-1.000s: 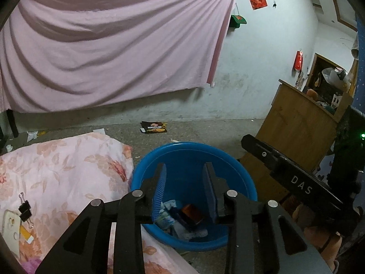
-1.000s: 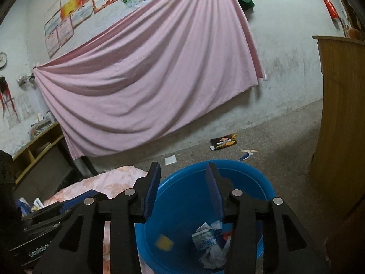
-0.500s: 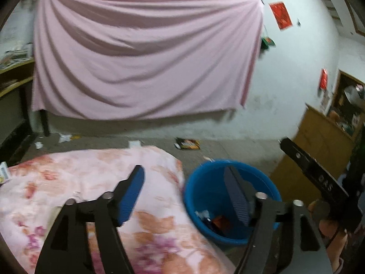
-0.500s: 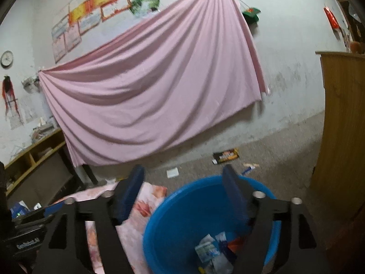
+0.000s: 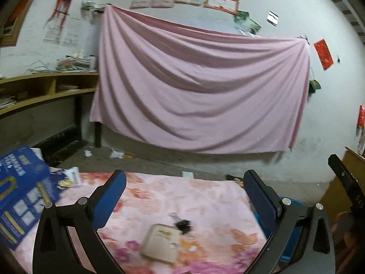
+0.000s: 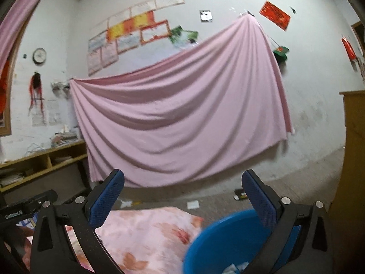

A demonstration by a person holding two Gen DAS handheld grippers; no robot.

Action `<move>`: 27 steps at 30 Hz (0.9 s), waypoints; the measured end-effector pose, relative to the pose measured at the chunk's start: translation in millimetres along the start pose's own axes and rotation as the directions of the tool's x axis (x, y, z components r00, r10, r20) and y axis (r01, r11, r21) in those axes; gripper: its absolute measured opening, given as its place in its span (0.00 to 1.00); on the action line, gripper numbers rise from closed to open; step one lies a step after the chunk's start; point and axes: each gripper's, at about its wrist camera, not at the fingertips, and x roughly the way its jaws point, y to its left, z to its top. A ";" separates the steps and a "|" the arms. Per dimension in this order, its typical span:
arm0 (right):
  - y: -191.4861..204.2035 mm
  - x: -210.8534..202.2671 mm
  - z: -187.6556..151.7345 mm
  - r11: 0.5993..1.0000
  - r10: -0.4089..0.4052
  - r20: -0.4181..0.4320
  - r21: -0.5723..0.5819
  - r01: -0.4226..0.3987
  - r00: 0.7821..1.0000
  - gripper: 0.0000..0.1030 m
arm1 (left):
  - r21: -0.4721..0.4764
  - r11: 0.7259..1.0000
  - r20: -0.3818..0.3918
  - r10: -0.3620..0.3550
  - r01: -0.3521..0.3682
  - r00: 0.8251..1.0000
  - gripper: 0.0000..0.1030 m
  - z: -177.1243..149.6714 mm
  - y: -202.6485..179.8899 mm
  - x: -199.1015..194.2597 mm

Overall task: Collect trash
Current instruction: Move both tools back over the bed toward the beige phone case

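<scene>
My left gripper [image 5: 184,183] hangs over a table under a pink floral cloth [image 5: 173,194], its jaws opening wide with nothing between them. Below it lie a flat beige card-like packet [image 5: 160,243] and a black binder clip [image 5: 182,223]. A blue printed box [image 5: 21,196] rests at the table's left end. My right gripper [image 6: 183,183] is above the blue basin [image 6: 225,235], its jaws also opening and empty. White crumpled trash [image 6: 235,268] shows in the basin's bottom. The basin's rim [image 5: 288,199] peeks out behind the left gripper's right finger.
A pink sheet [image 6: 178,123] hangs on the far wall. Paper scraps [image 6: 192,204] and a dark wrapper [image 6: 240,194] lie on the concrete floor. A wooden shelf [image 5: 43,89] runs along the left wall; a wooden cabinet [image 6: 353,159] stands at right.
Both grippers' jaws spread from narrow to wide. The left gripper swung left from above the basin to over the floral table. The right gripper rose and tipped up, so the basin sank in view.
</scene>
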 end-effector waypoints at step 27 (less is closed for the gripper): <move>109.9 51.9 -54.4 0.961 0.144 -0.250 -0.196 -0.196 0.958 1.00 | 0.114 0.993 -0.387 0.048 -0.004 0.921 0.97 -60.8 61.8 57.4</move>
